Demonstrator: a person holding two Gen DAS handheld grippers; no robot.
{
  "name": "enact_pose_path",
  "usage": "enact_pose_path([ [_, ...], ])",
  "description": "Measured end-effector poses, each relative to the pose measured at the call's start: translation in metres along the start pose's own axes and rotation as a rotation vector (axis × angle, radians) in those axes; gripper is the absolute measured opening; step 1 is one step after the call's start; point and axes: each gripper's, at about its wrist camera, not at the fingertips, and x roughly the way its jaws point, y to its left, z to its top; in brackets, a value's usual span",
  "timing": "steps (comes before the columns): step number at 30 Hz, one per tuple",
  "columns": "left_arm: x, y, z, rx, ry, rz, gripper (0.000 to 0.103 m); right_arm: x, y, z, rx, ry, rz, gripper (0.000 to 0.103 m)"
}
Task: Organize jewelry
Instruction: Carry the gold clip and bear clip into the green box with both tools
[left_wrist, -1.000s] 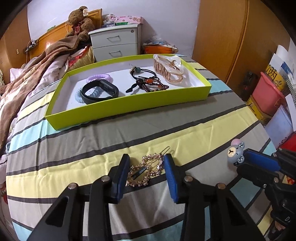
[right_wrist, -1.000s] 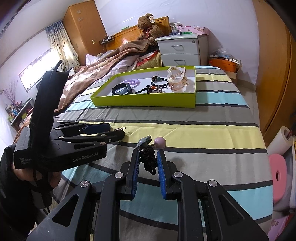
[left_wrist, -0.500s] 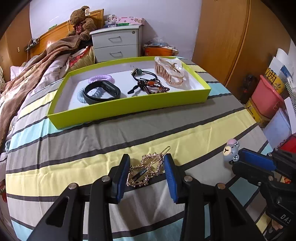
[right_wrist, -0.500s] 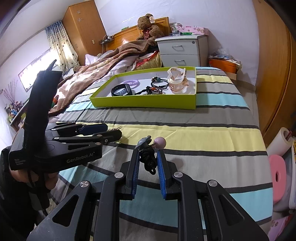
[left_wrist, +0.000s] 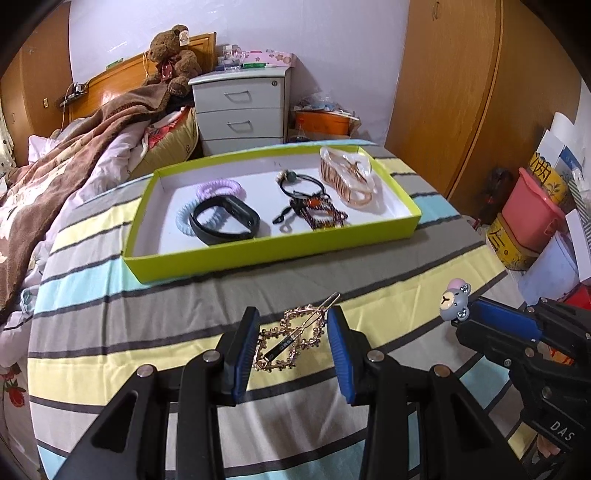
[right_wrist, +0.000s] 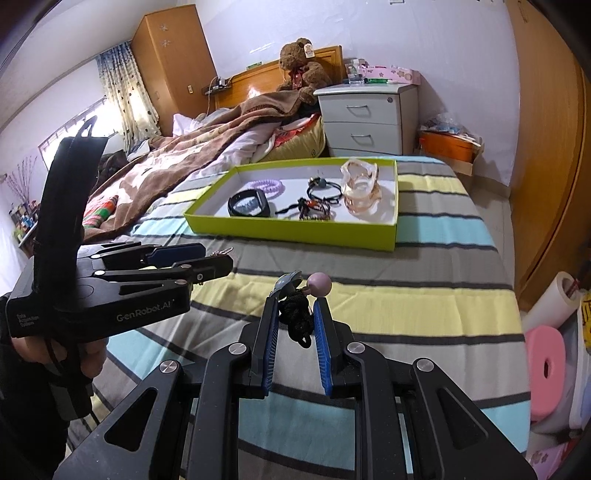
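Note:
A lime-green tray (left_wrist: 258, 256) (right_wrist: 295, 230) on the striped bed holds a black band (left_wrist: 225, 221), purple and blue coil ties, black hair ties, a beaded piece and a clear claw clip (left_wrist: 347, 177). My left gripper (left_wrist: 291, 343) holds a gold hair clip (left_wrist: 291, 338) between its jaws, raised above the bedspread. My right gripper (right_wrist: 293, 325) is shut on a black hair tie with a grey bear charm (left_wrist: 455, 300) (right_wrist: 295, 321), to the right of the left gripper.
The bed carries a brown blanket (left_wrist: 55, 166) at left. A white nightstand (left_wrist: 240, 110) and a teddy bear (left_wrist: 171, 55) stand behind the tray. Pink and yellow boxes (left_wrist: 532, 221) sit on the floor at right, by the wooden wardrobe.
Both grippers have risen and moved a little toward the tray with their items. The grips have not changed.

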Motion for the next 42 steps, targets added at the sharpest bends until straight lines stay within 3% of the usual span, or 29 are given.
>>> enact_pose_path([
  [16, -0.022, 0.039, 0.034, -0.05, -0.08, 0.045, 0.039, 0.015, 0.006, 0.067, -0.061, -0.063, 0.0, 0.02],
  [30, -0.005, 0.084, 0.054, -0.133, -0.081, 0.09, 0.039, 0.077, 0.007, 0.114, -0.064, -0.01, 0.004, 0.02],
  [42, 0.031, 0.103, 0.058, -0.186, -0.028, 0.1, 0.039, 0.133, -0.001, 0.126, -0.049, 0.067, 0.027, 0.02],
])
